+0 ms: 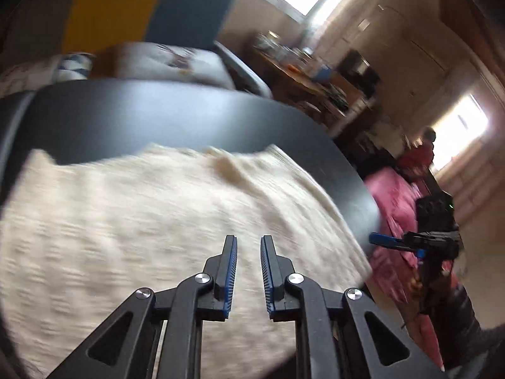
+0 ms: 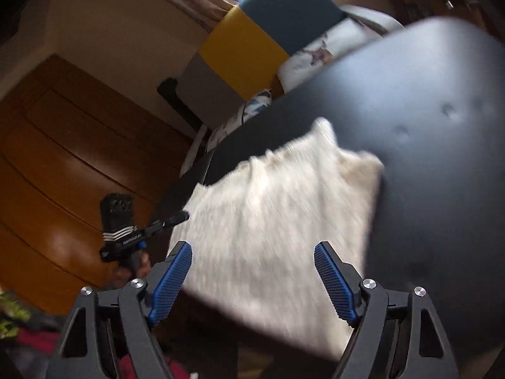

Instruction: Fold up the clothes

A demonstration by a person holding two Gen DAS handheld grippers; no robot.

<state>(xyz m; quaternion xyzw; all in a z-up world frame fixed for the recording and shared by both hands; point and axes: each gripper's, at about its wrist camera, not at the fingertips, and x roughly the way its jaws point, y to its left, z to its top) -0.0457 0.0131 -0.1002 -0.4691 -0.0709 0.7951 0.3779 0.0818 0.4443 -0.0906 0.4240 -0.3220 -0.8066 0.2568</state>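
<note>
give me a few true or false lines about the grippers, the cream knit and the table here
1. The cream knit garment lies on a dark table. True.
2. The left gripper is clamped on the garment. False: its jaws stand slightly apart with nothing between them.
3. The right gripper has its jaws wide apart. True.
4. The garment is bright red. False: it is cream-white.
5. A chair with yellow and blue panels stands beyond the table. True.

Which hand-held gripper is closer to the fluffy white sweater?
Left. The left hand-held gripper hovers right above the cream sweater, jaws slightly apart. The right hand-held gripper hangs back off its near edge, wide open.
</note>
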